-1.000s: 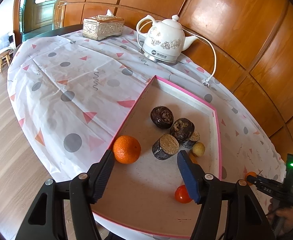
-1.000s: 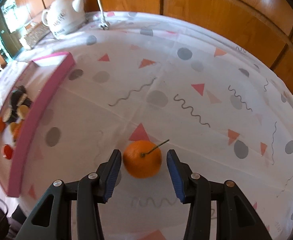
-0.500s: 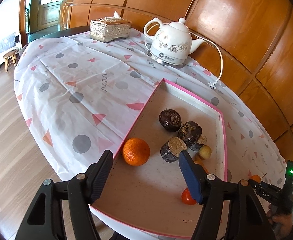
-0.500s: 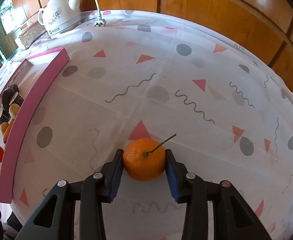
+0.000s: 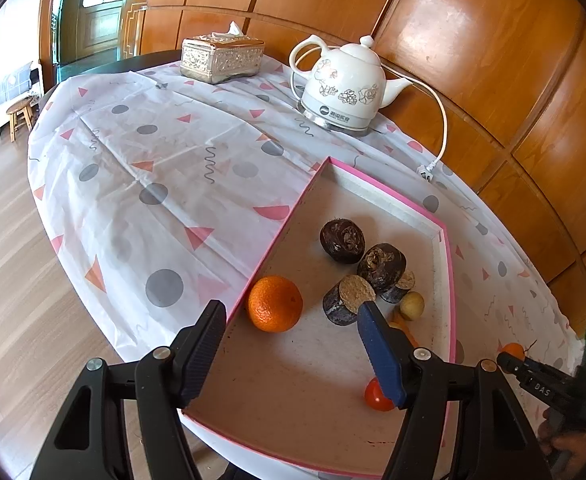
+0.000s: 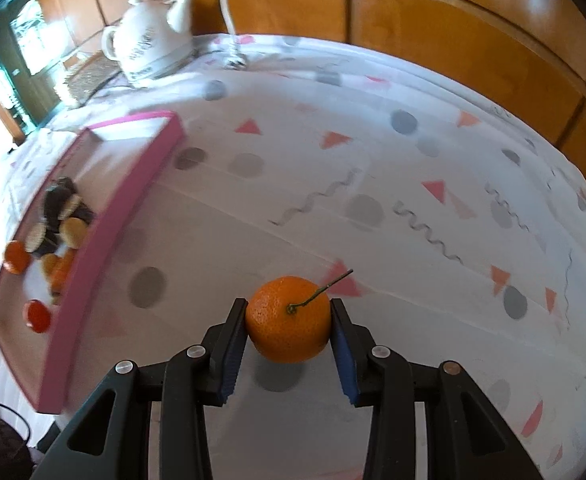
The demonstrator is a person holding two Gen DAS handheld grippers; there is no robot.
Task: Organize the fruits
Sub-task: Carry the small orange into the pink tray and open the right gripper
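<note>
My right gripper (image 6: 289,320) is shut on an orange mandarin with a stem (image 6: 289,319) and holds it above the patterned tablecloth, its shadow beneath. A pink-rimmed tray (image 5: 389,196) holds another orange (image 5: 275,303), several dark brown fruits (image 5: 343,235), a small yellow fruit (image 5: 411,305) and a red tomato (image 5: 377,395). My left gripper (image 5: 293,344) is open and empty, above the tray's near end. The tray also shows in the right wrist view (image 6: 105,216), at the left. The right gripper with its mandarin shows in the left wrist view (image 5: 513,354), at the far right.
A white electric kettle (image 5: 343,84) with its cord (image 5: 441,120) stands at the back of the table. A silver tissue box (image 5: 221,58) sits beside it. Wooden wall panels curve behind the table. The table edge drops to a wood floor at the left.
My right gripper closed on the mandarin and lifted it off the cloth, swinging toward the tray. My left gripper drew back slightly and stayed open.
</note>
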